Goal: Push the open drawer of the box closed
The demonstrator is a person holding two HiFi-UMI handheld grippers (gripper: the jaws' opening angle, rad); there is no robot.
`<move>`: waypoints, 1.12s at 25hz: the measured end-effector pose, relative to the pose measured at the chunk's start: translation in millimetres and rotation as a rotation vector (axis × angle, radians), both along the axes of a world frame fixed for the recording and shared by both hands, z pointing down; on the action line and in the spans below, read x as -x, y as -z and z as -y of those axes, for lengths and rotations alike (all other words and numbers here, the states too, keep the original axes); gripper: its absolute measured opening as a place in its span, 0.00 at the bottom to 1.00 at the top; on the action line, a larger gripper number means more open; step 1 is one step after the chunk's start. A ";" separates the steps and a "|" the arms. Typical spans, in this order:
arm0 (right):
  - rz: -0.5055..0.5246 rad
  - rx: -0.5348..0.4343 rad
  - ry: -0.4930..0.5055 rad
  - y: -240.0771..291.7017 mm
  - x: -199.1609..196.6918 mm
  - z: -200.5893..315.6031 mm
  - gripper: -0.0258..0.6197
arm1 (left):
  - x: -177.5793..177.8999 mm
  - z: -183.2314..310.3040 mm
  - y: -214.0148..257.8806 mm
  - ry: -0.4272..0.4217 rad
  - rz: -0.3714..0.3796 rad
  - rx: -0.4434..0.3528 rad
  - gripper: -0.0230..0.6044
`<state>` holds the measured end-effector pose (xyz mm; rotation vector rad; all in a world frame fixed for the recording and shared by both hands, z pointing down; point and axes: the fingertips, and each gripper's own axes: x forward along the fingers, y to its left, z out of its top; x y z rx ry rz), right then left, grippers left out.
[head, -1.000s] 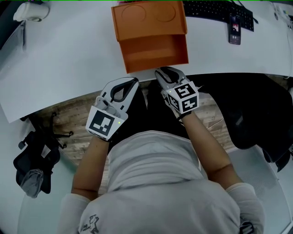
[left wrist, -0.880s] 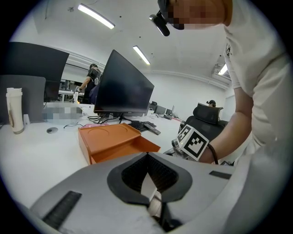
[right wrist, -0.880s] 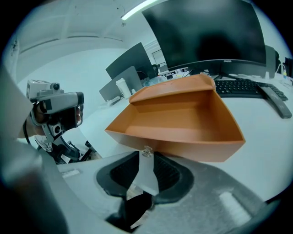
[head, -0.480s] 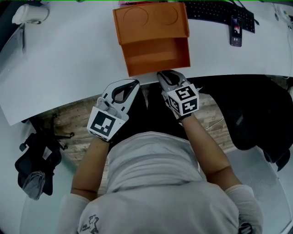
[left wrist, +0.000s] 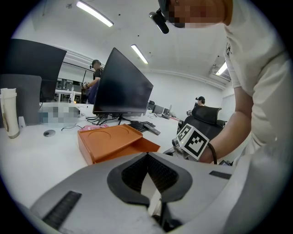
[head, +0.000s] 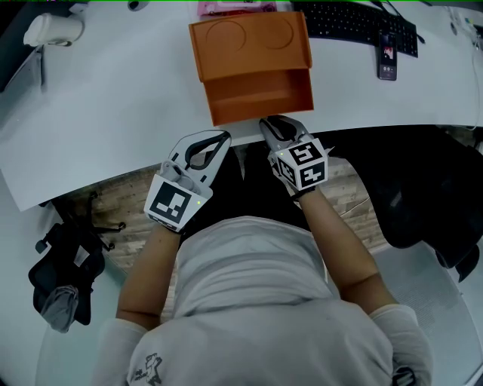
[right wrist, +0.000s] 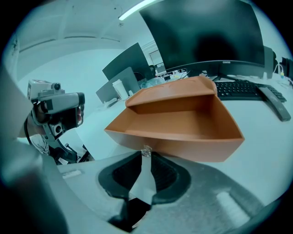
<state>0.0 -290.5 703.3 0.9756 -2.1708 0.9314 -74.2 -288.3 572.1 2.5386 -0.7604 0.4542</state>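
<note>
Right gripper [right wrist: 145, 154]: jaws nearly together, the tips pinching a small clear knob [right wrist: 146, 150] on the front wall of the drawer [right wrist: 192, 153]. Nothing else sits between the pads. The drawer lies straight ahead of the tips, pulled out and open at the top, and its inside looks bare. Beyond it, further ahead of this gripper, is the orange box [head: 249, 38] it slides from, with two round recesses in its lid.

The box and drawer stand on a white desk [head: 113, 98]. The drawer front is just short of the desk's near edge, and the right gripper reaches in across that edge.

Left gripper [left wrist: 147, 155]: jaws together at the tips, nothing held. It hangs at the desk's near edge, to the left of the right gripper and apart from it. The box and drawer are ahead of it and off to its right, not touched.

Past the box, ahead and right of the right gripper, are a black keyboard [head: 355, 19] and a phone [head: 387, 51], both well clear of the drawer.
</note>
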 end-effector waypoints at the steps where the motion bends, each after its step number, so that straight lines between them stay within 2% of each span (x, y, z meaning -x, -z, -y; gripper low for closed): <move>1: 0.000 -0.001 -0.001 0.2 0.8 2.5 0.14 | 0.9 1.2 0.3 -0.001 0.002 0.001 0.04; 6: 0.001 -0.003 -0.005 0.1 5.5 16.8 0.14 | 6.0 9.7 -0.1 -0.007 0.006 0.008 0.04; 11: -0.002 -0.010 -0.011 -0.7 9.4 32.1 0.14 | 13.9 21.7 -3.6 -0.013 0.015 -0.025 0.04; 15: -0.005 -0.017 -0.019 -0.4 9.6 48.1 0.14 | 15.4 32.8 -0.8 -0.014 0.013 0.002 0.04; 28: -0.007 -0.037 -0.022 -1.3 14.2 91.5 0.14 | 18.0 51.5 -5.2 -0.028 0.006 0.015 0.04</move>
